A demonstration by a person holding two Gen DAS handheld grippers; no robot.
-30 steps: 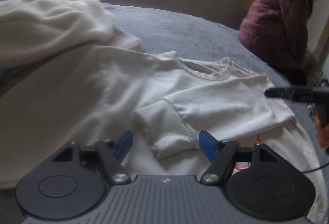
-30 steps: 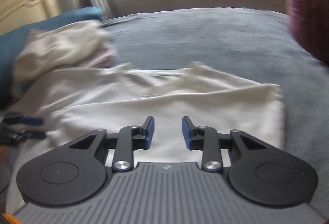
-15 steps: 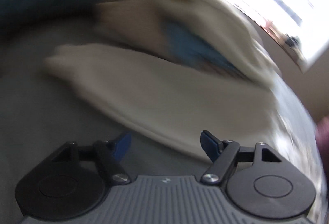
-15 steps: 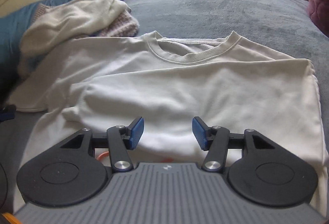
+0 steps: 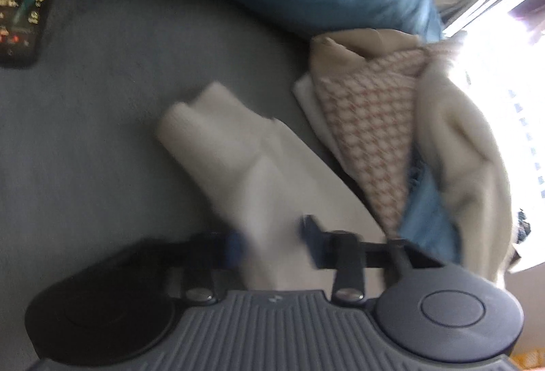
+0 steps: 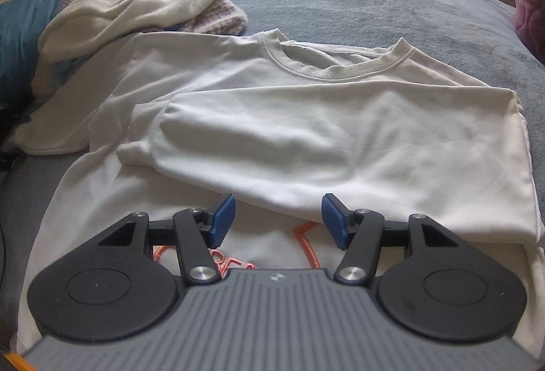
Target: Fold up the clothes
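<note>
Left wrist view: the left gripper has just been closing on the white sweatshirt's sleeve, which lies between its jaws, probably to fold it inward. Beyond the sleeve's ribbed cuff lies a soft checked knit. The right gripper hovers open over the sweatshirt on the grey bed.

Black right gripper, blue fingers, silver screws.
</note>
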